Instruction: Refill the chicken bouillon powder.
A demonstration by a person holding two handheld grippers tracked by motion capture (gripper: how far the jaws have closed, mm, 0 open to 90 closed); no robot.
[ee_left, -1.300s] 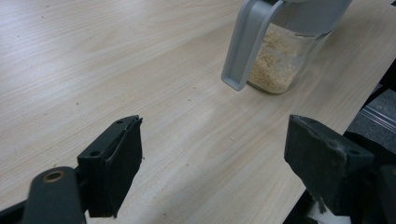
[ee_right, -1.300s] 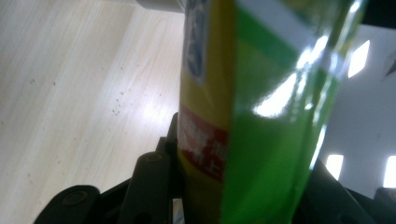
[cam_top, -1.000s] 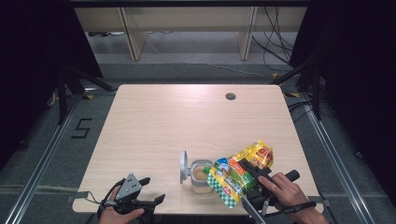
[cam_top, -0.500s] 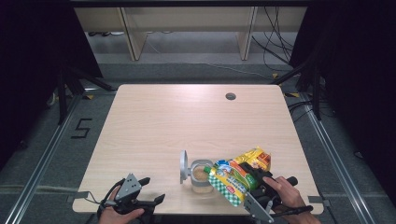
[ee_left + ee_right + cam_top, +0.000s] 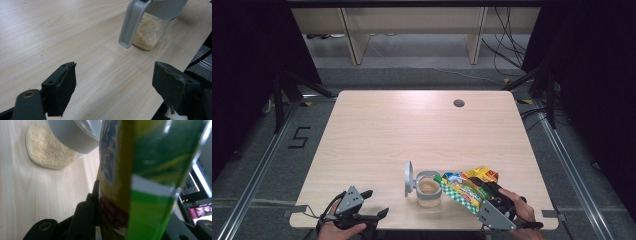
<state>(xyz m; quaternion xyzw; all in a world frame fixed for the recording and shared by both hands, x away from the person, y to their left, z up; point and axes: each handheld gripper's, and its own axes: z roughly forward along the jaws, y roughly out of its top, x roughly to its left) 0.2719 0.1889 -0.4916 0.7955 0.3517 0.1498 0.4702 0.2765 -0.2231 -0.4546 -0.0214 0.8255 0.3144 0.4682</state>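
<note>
The bright packet (image 5: 467, 189) is tipping closer over the open jar (image 5: 429, 188) of grain near the table's (image 5: 412, 130) front edge than a second ago, its mouth now reaching the rim, so pouring looks imminent. The right gripper (image 5: 486, 191) is clamping the packet; the left gripper (image 5: 374, 204) is resting wide open, empty.

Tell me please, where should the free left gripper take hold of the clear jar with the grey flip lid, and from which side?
Probably the clear glass body, below the grey collar, approached level from the jar's left. The open grey lid stands up on that side, so go under it. The colourful bag crowds the right. The left gripper is open.
</note>
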